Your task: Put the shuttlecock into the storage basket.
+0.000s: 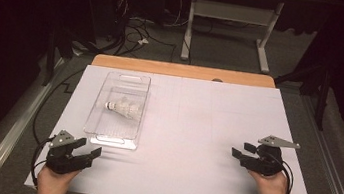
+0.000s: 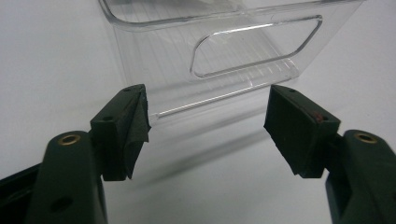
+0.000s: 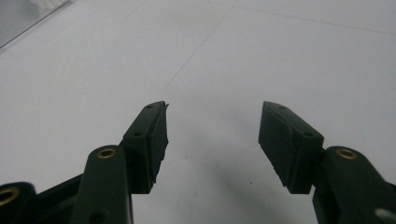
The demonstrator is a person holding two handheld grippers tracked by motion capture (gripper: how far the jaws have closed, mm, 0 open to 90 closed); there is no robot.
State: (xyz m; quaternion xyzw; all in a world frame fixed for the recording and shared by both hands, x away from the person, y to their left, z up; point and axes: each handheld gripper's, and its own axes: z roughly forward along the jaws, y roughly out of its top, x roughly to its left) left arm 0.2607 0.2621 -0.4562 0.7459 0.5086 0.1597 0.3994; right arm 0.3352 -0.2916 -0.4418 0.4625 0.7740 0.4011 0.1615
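One shuttlecock in one clear tray; left tongs and right tongs (both empty) spread wide.

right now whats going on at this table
A person sits at a white table with a two-jaw gripper in each hand. A shuttlecock lies on its side inside a clear plastic bin on the left half of the table. The left gripper rests just in front of the bin's near end, jaws open and pointed at its handle cutout. The right gripper sits far off on the right side over bare table, jaws open and holding nothing.
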